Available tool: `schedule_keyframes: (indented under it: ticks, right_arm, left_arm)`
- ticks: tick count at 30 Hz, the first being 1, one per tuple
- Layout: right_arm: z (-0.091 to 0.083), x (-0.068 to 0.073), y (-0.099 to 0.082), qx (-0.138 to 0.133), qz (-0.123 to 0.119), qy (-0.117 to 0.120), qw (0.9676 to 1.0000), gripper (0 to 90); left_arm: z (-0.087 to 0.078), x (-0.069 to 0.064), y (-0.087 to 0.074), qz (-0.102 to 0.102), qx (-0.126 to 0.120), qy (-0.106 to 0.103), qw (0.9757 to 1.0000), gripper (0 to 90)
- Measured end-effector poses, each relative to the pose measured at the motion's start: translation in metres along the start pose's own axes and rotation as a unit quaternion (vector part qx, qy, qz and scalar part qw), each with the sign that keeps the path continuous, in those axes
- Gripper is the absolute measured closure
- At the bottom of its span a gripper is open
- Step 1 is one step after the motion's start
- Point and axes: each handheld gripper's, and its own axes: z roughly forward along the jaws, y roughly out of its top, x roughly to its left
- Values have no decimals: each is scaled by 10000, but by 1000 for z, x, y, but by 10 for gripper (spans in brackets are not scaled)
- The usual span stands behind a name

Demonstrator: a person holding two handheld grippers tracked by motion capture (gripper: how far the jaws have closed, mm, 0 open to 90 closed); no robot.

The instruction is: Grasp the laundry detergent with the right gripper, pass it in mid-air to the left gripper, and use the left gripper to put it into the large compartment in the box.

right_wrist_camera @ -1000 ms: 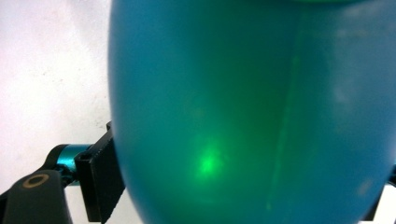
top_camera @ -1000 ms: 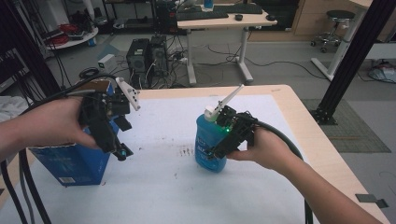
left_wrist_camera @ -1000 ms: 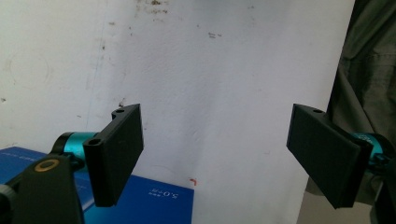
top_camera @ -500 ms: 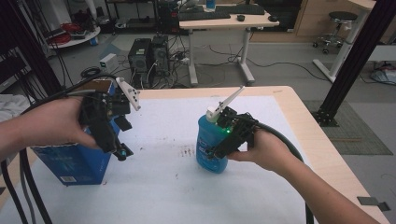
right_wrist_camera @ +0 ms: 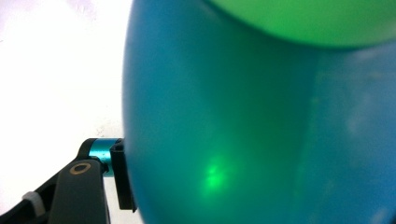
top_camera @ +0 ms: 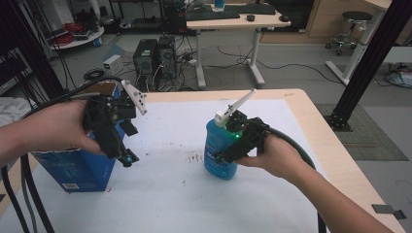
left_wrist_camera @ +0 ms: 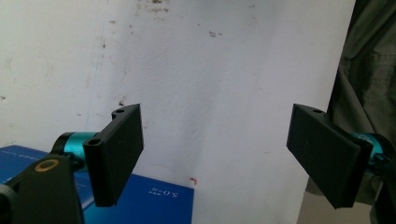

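Little had shifted since the earlier frames: the right gripper point(top_camera: 228, 154) still clamped the one blue bottle point(top_camera: 217, 155), which stood upright near the middle of the white table point(top_camera: 194, 204). One blue box point(top_camera: 73, 167) sat at the table's left edge, partly hidden behind the left gripper point(top_camera: 127, 159), whose jaws gaped wide and empty above it. Close up, the bottle point(right_wrist_camera: 261, 121) blocked the right-hand jaw.
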Motion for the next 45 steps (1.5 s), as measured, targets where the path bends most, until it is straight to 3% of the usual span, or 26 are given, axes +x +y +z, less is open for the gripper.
schedule_keyframes:
  ticks: [25,45]
  right_arm:
    - [1,2,-3,-115,49,-66,9999,383]
    - [1,0,-7,-373,121,-54,9992,439]
  left_arm:
    - [1,-1,2,30,34,-11,10000,189]
    - [1,-1,2,26,48,-21,10000,189]
